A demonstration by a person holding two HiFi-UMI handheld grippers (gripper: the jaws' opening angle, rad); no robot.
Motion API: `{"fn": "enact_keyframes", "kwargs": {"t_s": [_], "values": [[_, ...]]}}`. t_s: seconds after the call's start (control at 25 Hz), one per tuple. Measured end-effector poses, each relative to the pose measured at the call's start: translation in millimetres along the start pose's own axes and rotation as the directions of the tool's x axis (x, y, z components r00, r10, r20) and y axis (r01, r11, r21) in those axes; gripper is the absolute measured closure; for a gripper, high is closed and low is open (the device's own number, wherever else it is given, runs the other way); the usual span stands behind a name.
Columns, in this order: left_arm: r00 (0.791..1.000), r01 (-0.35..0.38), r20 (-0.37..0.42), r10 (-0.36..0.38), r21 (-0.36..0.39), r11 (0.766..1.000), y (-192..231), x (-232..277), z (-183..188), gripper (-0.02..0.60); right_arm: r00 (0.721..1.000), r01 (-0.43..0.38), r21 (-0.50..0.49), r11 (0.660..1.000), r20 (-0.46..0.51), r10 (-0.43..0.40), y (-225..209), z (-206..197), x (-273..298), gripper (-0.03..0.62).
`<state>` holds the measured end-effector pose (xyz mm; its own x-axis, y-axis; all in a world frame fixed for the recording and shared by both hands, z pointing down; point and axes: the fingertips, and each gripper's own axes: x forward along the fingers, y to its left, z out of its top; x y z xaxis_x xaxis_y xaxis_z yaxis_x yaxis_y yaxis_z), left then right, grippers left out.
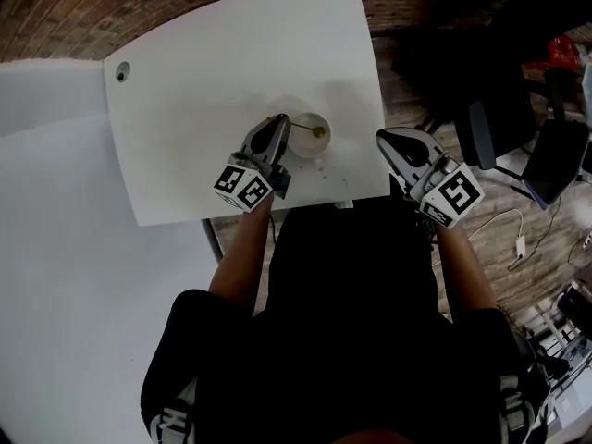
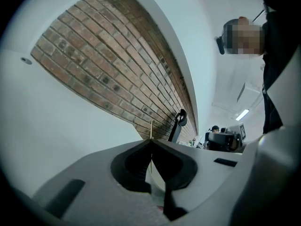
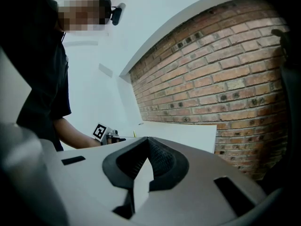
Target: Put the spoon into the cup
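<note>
A white cup (image 1: 303, 144) stands near the front of the white table (image 1: 213, 72). A thin golden spoon (image 1: 305, 128) slants across the cup's mouth, its bowl end inside the rim at the right. My left gripper (image 1: 277, 119) is just left of the cup and shut on the spoon's handle. In the left gripper view the handle (image 2: 151, 128) pokes up past the shut left gripper (image 2: 151, 141). My right gripper (image 1: 383, 137) hovers at the table's right front corner, away from the cup. The right gripper (image 3: 148, 138) is shut with nothing in it.
A small round hole (image 1: 121, 74) sits in the table's far left corner. The table's front edge (image 1: 277, 206) is close to the person's body. A dark office chair (image 1: 486, 132) and cables (image 1: 518, 239) lie to the right on the brick-patterned floor.
</note>
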<state>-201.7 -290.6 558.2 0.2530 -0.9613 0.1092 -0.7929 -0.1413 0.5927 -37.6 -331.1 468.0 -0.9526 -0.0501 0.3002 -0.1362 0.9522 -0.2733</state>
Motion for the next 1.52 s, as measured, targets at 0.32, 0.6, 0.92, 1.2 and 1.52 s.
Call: {"fn": "enact_keyframes", "kwargs": {"t_s": [0.32,0.6,0.92,1.2,1.52], "values": [[1.0,-0.004,-0.002,0.004,0.003,1.0,0,3,-4,0.565,1.0,-0.003,-0.001,1.0,-0.009,0.003,4,-4,-2,0.588],[1.0,-0.007,0.0,0.007,-0.012,1.0,2,3,-5,0.565,1.0,-0.005,0.002,1.0,-0.013,0.005,5,-8,-4,0.588],[1.0,-0.018,0.007,0.019,-0.015,1.0,3,3,-6,0.565,0.999,-0.008,-0.028,1.0,-0.045,0.006,8,-16,-3,0.588],[1.0,-0.01,0.024,0.01,-0.013,1.0,2,0,-8,0.563,0.999,-0.01,-0.035,0.999,-0.048,0.008,10,-18,-5,0.588],[0.998,-0.016,0.058,0.016,-0.001,1.0,2,-5,4,0.549,0.999,-0.008,-0.042,0.999,-0.045,0.006,10,-17,-7,0.588]]}}
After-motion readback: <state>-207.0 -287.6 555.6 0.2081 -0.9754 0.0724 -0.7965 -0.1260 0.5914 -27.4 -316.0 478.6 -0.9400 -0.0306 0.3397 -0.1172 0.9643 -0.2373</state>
